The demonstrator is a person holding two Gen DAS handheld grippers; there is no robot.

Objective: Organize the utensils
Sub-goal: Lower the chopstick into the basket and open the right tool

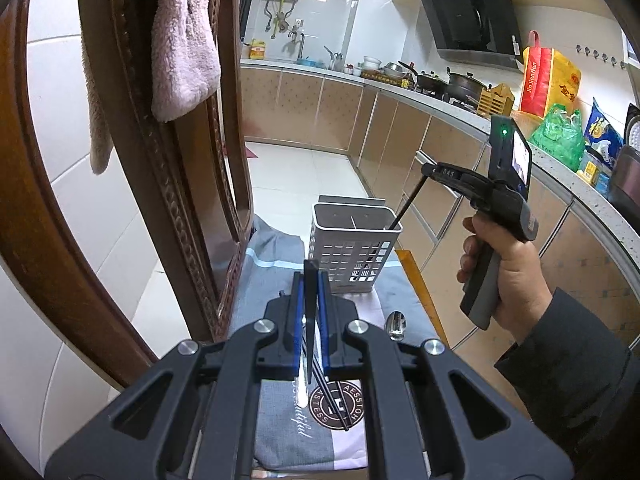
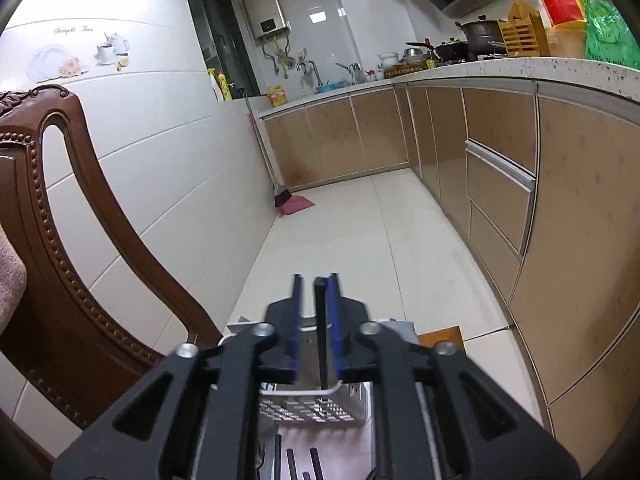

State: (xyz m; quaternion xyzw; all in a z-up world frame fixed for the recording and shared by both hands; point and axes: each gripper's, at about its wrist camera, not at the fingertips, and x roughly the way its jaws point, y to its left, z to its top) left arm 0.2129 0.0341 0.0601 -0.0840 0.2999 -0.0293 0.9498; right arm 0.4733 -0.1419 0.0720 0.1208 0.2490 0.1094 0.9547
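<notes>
A white perforated utensil holder (image 1: 352,240) stands on a grey cloth (image 1: 296,412) and also shows under the right wrist view (image 2: 316,404). My right gripper (image 1: 430,169) is shut on a black chopstick (image 1: 408,200) whose lower end rests at the holder's right rim. In its own view the right gripper (image 2: 316,280) shows a dark stick against its right finger. My left gripper (image 1: 310,276) is shut on a dark utensil handle, its silver blade (image 1: 306,360) lying beneath. Black chopsticks (image 1: 332,396) and a spoon (image 1: 396,325) lie on the cloth.
A carved wooden chair back (image 1: 168,184) with a pink towel (image 1: 180,44) stands close on the left. A kitchen counter (image 1: 560,176) with cabinets, pots and bags runs along the right. Tiled floor (image 2: 360,240) lies beyond. More dark sticks (image 2: 296,460) lie below the holder.
</notes>
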